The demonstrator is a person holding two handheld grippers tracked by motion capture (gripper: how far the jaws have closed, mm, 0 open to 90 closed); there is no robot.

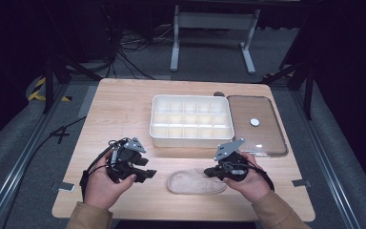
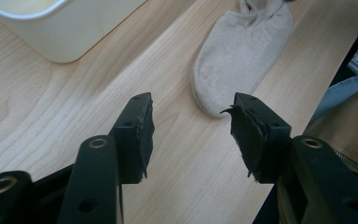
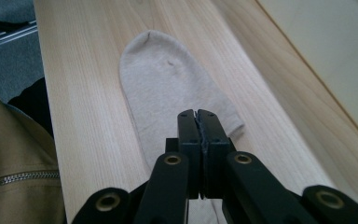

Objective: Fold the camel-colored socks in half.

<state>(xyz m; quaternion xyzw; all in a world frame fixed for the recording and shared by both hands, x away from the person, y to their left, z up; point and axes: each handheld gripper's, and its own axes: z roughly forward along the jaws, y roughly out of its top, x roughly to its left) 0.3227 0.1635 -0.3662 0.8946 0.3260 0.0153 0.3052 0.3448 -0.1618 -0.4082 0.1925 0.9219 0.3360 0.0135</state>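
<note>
Pale wood-grain table [image 1: 124, 119] carries a white compartmented plastic box [image 1: 191, 120]. Flat beige knit sock [image 1: 193, 182] lies at the near edge. Right gripper [image 3: 198, 113]: jaws pressed together above the sock's cuff end. Left gripper [image 2: 191, 121]: jaws apart, empty.
</note>
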